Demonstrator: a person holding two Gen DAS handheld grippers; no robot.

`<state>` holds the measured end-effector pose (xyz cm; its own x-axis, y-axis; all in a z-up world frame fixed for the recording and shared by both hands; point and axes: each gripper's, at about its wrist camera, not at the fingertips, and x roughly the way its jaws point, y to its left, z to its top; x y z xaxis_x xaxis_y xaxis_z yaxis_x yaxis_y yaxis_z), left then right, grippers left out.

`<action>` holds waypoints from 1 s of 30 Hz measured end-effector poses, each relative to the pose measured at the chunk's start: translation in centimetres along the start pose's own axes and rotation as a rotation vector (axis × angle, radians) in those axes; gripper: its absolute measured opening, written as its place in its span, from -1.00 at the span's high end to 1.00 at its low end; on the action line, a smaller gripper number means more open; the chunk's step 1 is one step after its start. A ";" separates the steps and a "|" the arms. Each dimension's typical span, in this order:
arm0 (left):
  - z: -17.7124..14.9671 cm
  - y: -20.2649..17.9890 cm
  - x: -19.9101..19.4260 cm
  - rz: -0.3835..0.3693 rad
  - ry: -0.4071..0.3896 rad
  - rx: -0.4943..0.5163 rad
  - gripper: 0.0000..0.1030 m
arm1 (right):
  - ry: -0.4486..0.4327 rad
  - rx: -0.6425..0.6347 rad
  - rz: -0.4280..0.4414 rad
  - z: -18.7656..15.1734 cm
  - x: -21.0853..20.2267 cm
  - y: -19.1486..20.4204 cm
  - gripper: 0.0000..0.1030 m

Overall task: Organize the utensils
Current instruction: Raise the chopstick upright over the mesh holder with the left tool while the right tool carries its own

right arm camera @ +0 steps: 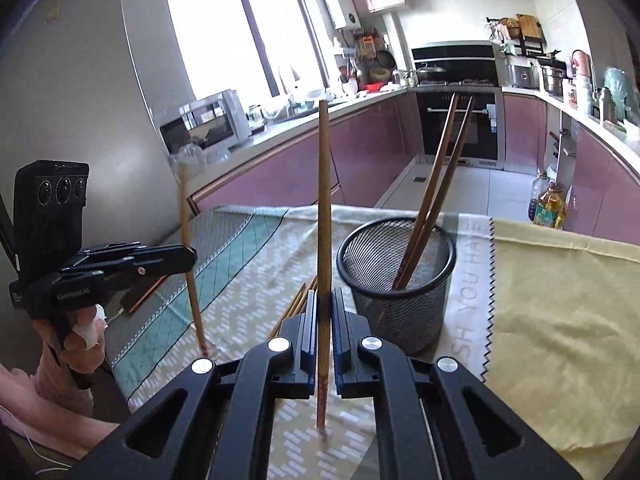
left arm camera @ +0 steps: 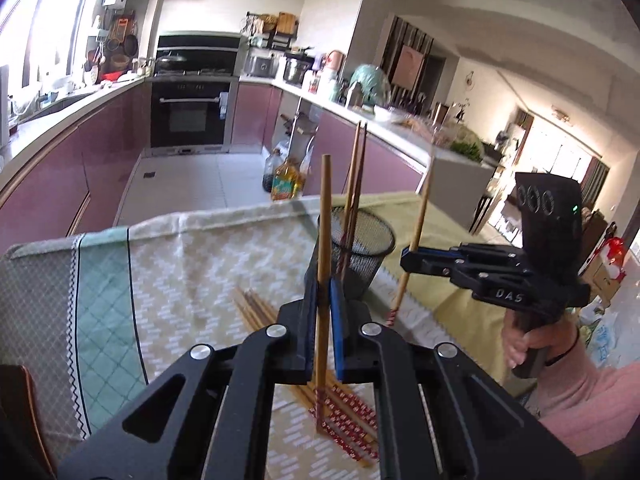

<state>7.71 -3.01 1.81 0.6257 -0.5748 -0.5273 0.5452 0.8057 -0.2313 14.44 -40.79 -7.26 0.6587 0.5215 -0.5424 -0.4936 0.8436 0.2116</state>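
Note:
A black mesh cup [right arm camera: 396, 280] stands on the cloth-covered table and holds two dark chopsticks [right arm camera: 436, 184]; it also shows in the left wrist view [left arm camera: 360, 248]. My left gripper [left arm camera: 322, 292] is shut on an upright bamboo chopstick [left arm camera: 325, 216], near and left of the cup. My right gripper [right arm camera: 324, 304] is shut on another upright chopstick [right arm camera: 324, 200], its lower end near the cloth. Each gripper shows in the other's view: the right one [left arm camera: 408, 258] with its chopstick [left arm camera: 420, 220], the left one [right arm camera: 188, 258] with its chopstick [right arm camera: 186, 216]. Several loose chopsticks [left arm camera: 260, 312] lie on the cloth under the left gripper.
The table carries a patterned green-and-white cloth [left arm camera: 160, 280] and a yellow cloth [right arm camera: 560, 320] to the right. Beyond the table's far edge are a tiled floor with oil bottles [left arm camera: 286, 180], purple cabinets and an oven [right arm camera: 460, 120].

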 end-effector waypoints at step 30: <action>12.4 -3.9 4.4 -0.029 -0.186 0.030 0.86 | -0.168 -0.024 -0.056 8.3 -2.4 -3.2 0.89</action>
<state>15.27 -10.46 10.50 0.7005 -0.6164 -0.3596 0.5790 0.7855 -0.2187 19.13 -43.70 0.11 0.7704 0.4896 -0.4085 -0.4656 0.8696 0.1642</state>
